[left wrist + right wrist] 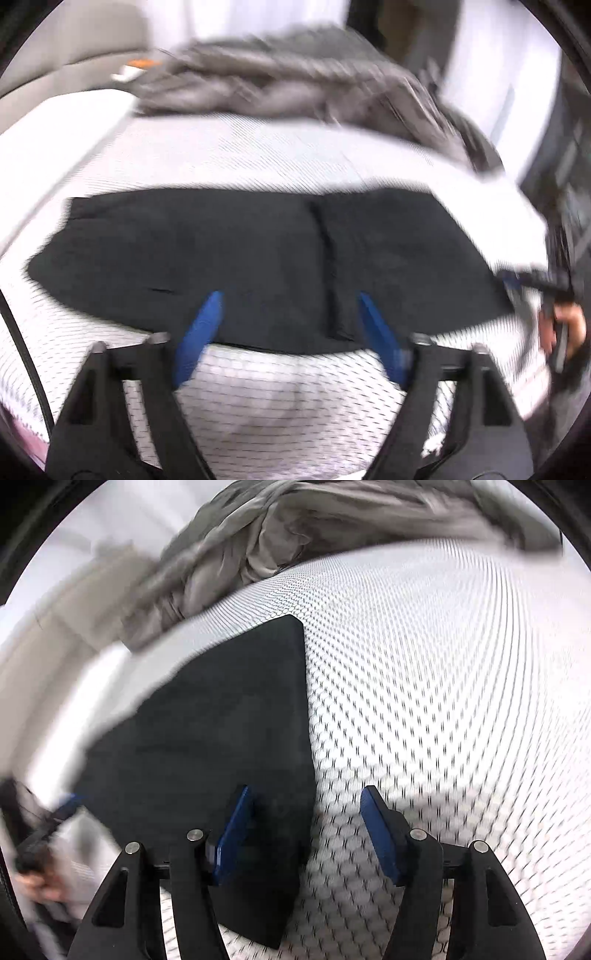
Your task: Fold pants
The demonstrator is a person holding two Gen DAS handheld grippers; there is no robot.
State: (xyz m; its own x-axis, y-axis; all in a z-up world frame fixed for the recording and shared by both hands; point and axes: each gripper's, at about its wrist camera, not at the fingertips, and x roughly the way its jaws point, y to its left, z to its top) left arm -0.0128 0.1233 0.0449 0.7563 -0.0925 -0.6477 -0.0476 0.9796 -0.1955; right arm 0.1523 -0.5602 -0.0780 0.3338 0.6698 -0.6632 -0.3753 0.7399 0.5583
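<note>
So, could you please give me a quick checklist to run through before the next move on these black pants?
1. Pants lie flat on the patterned mattress: ok, folded into a neat dark shape with no bunching visible.
2. Left gripper free of fabric: ok, jaws wide apart and empty above the near edge.
3. Right gripper free of fabric: ok, jaws apart, straddling the pants' right edge without pinching it.
4. Grey bedding clear of the pants: ok, it sits behind them.
5. Layers aligned at the edges: cannot tell, both views are blurred.
</note>
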